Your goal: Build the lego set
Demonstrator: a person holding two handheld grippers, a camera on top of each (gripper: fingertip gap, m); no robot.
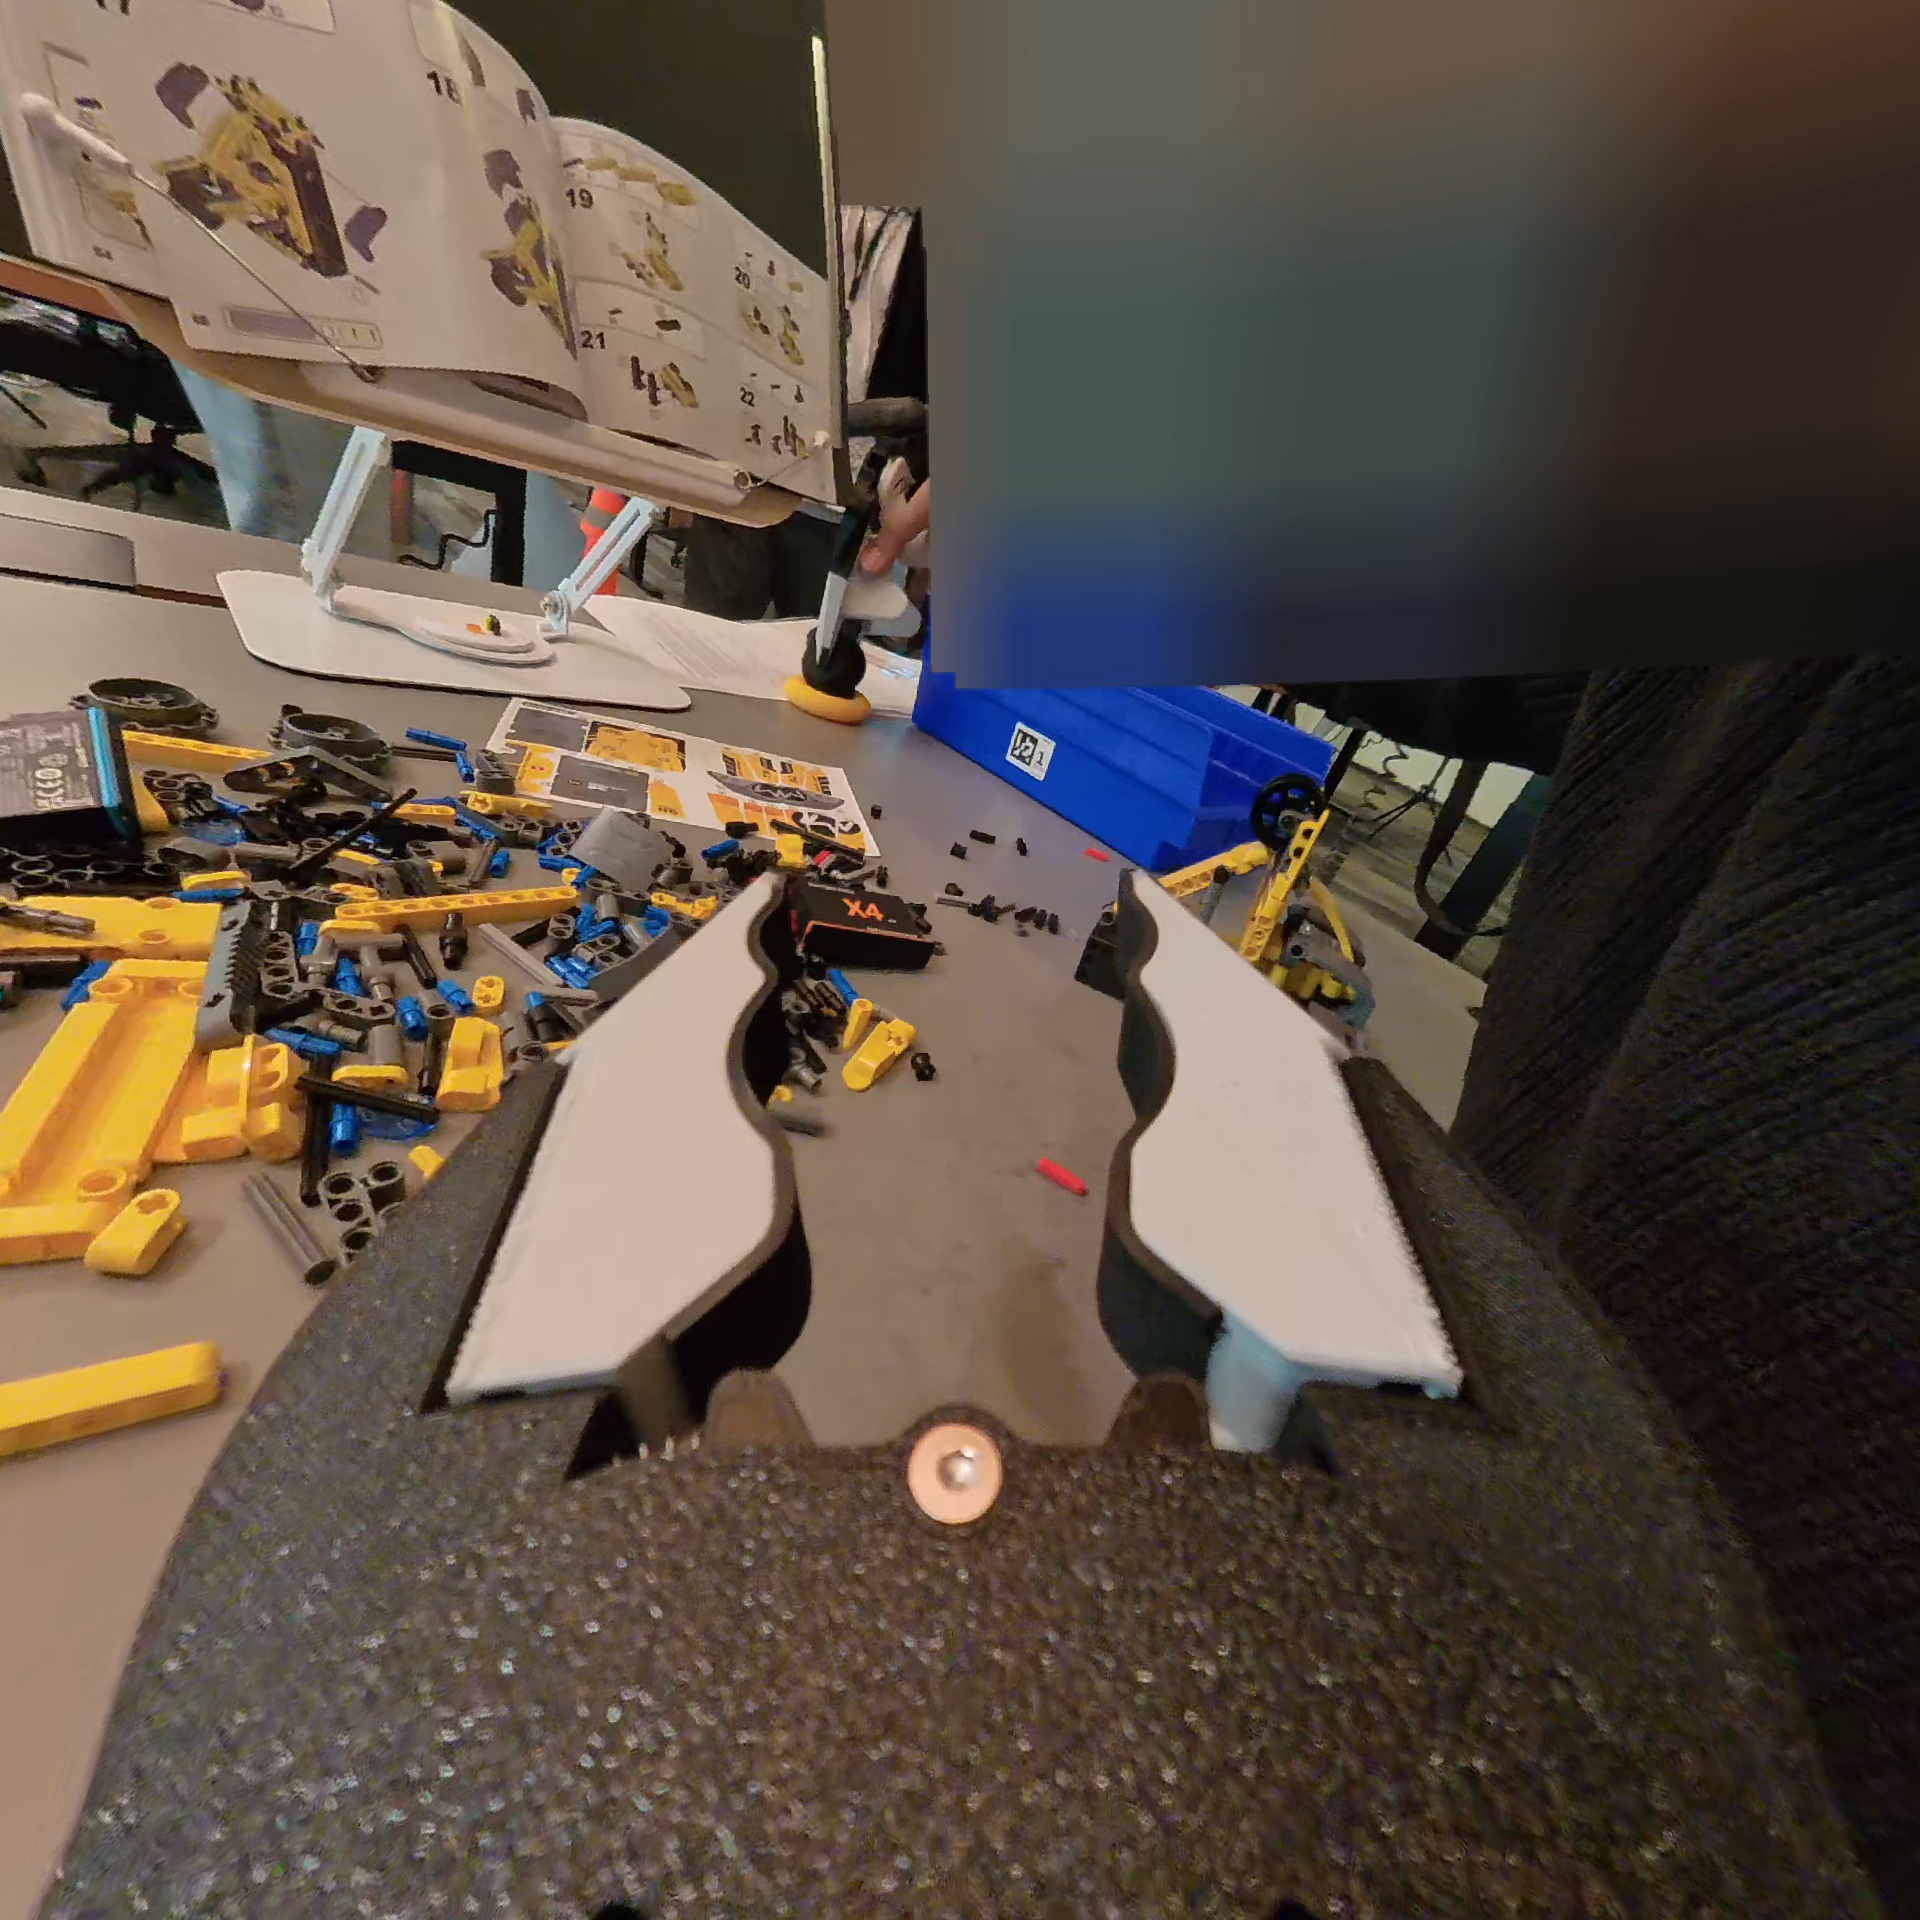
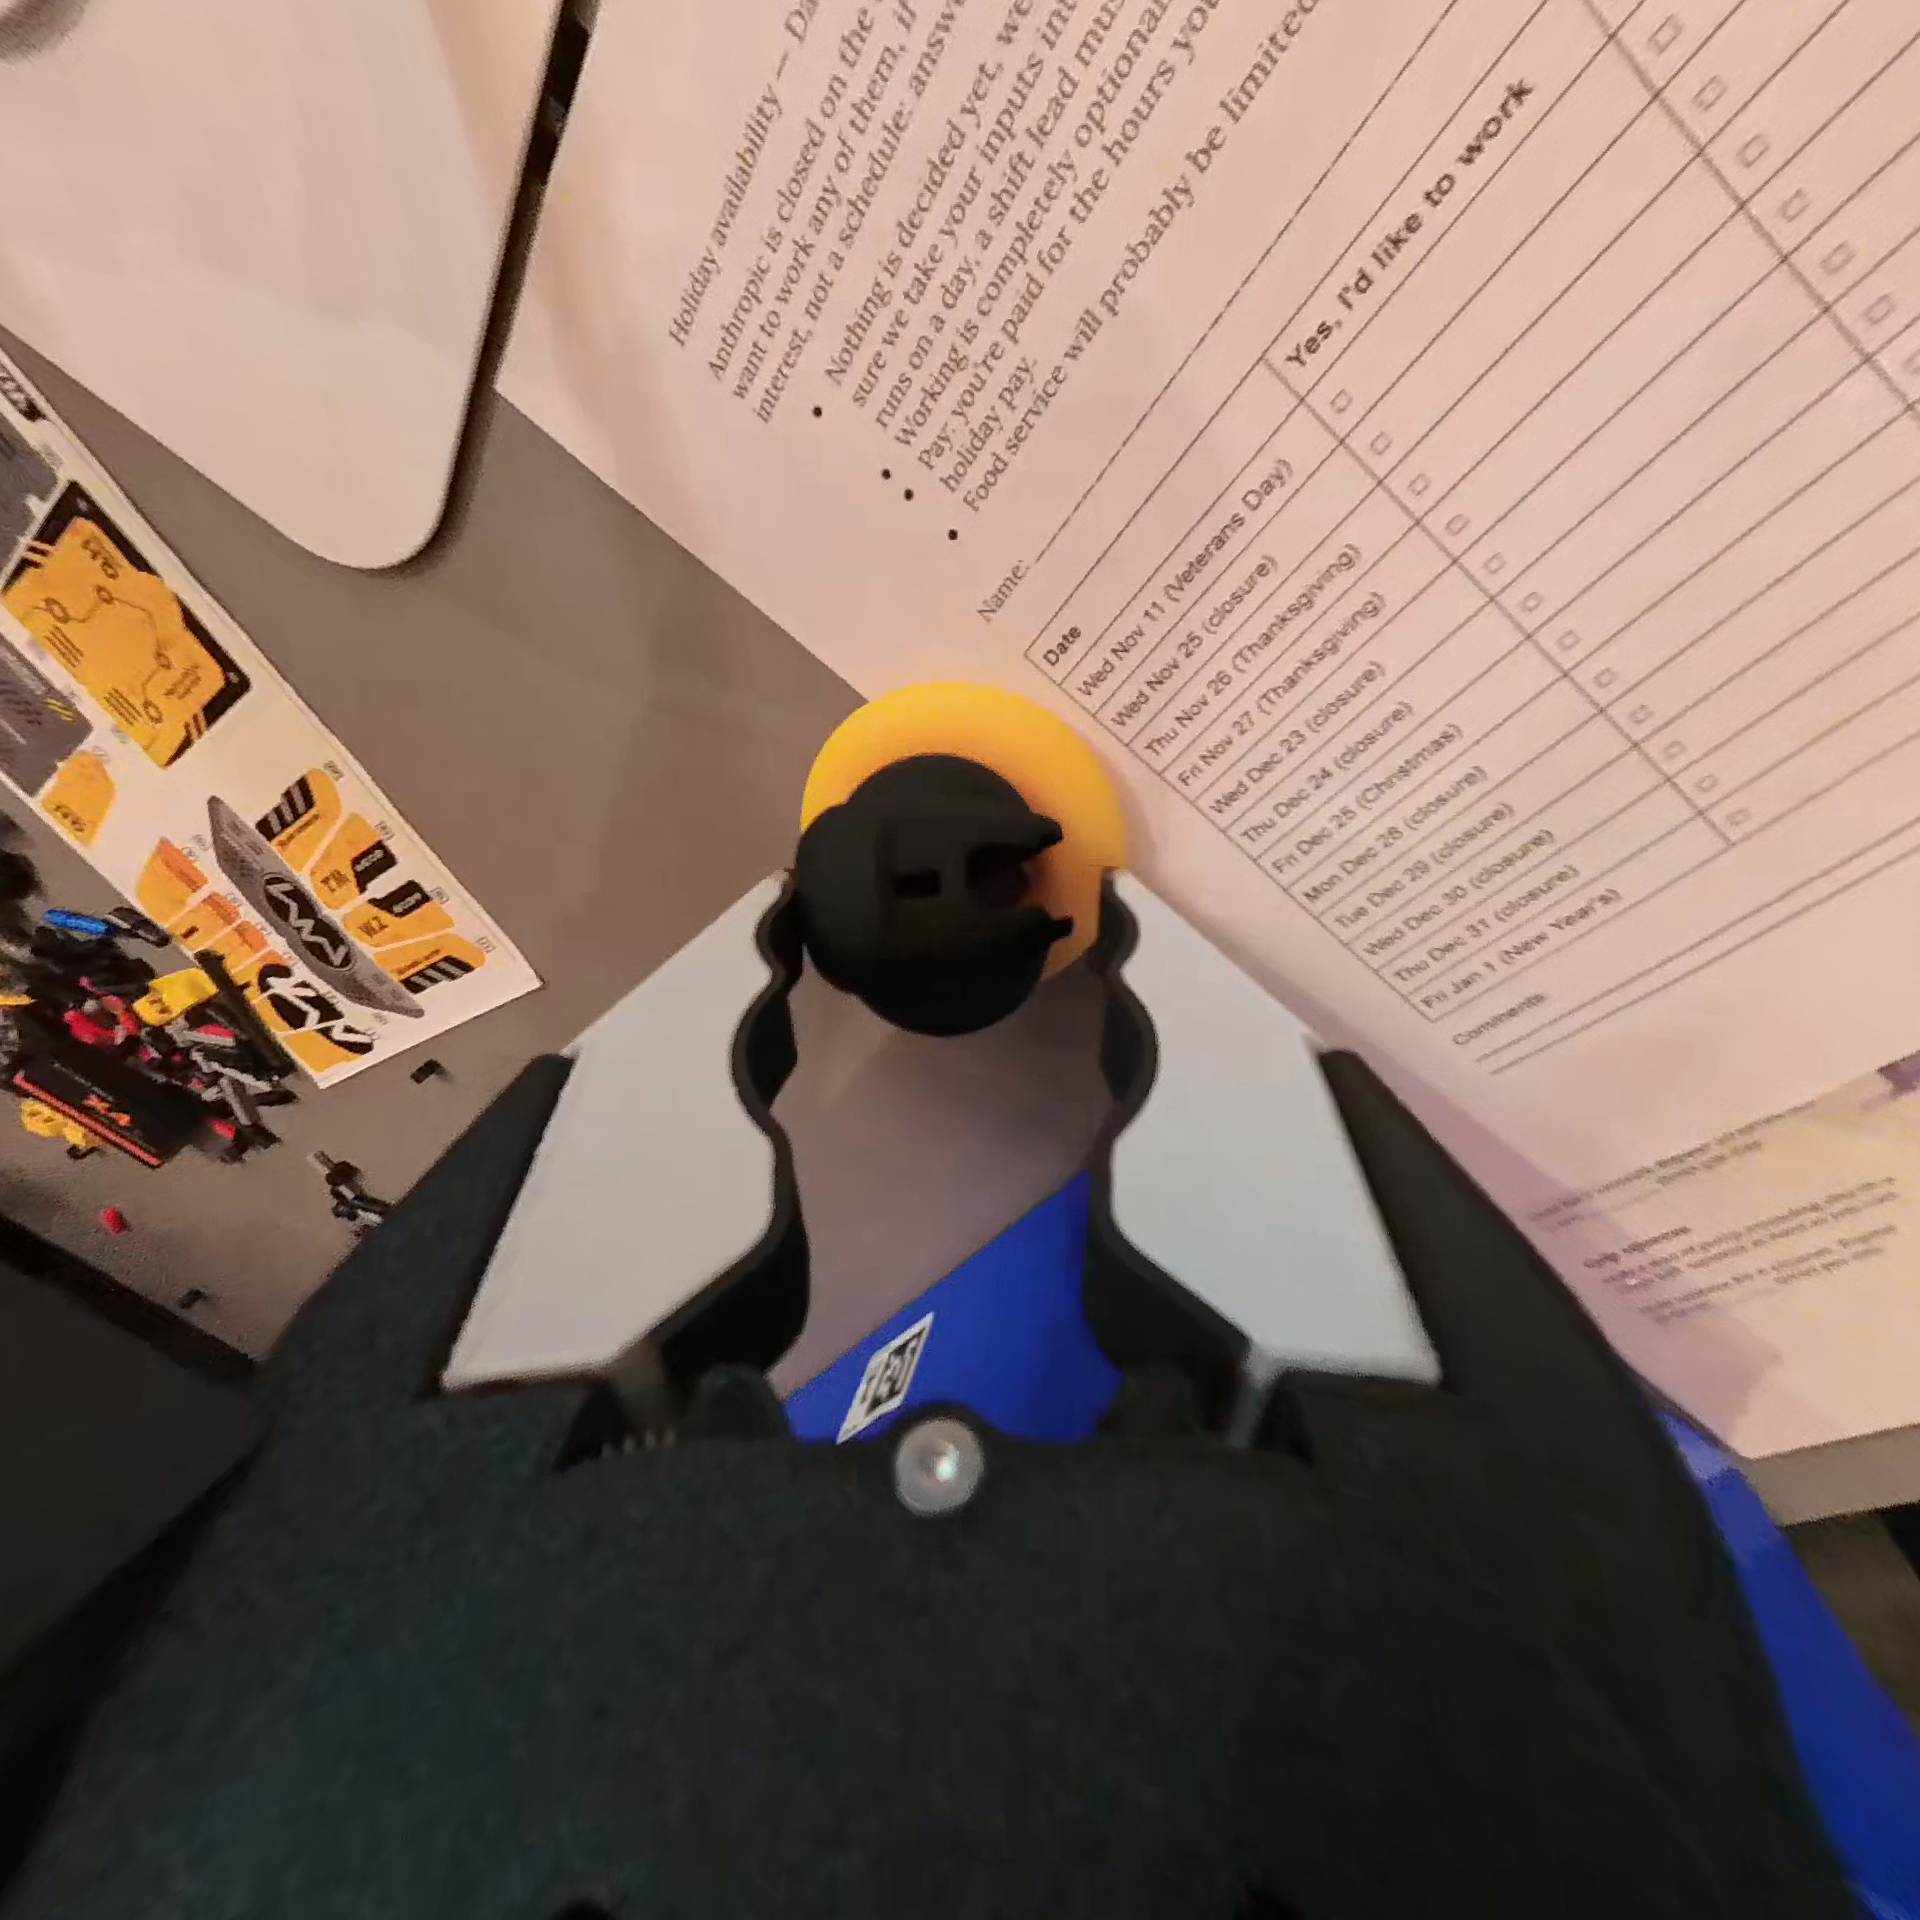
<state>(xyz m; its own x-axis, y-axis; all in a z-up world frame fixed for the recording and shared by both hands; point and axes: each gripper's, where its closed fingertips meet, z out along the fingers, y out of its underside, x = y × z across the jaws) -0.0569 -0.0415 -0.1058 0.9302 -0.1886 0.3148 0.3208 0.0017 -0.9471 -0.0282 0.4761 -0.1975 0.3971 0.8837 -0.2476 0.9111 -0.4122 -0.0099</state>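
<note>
Left gripper (image 1: pixel 951 925): jaws spread wide, holding nothing, poised above bare grey table (image 1: pixel 935 1226). A red pin (image 1: pixel 1060 1176) lies on the table between the fingers. Left of them sprawls a heap of yellow, black and blue parts (image 1: pixel 312 997). Farther off are a sticker sheet (image 1: pixel 675 769), a blue bin (image 1: pixel 1122 769) and an open manual (image 1: pixel 436 239) on a stand.

Right gripper (image 2: pixel 945 914): the fingertips flank a black knob (image 2: pixel 925 904) seated on a yellow disc (image 2: pixel 1081 769). The disc rests at the edge of a printed form (image 2: pixel 1351 520).

Risks:
- The knob is rounded; a tip-only grip could slip and let the piece roll.
- The disc overlaps the form; dragging it could shift or crease the paper.
- A low sweep by the left gripper could scatter loose parts.

Limits of view:
- Whether the right jaws actually press the knob cannot be told; blur and the knob hide the contact.
- A mosaic patch covers the upper right of the left view.
- A yellow assembly (image 1: pixel 1288 904) is partly hidden behind the right finger.
</note>
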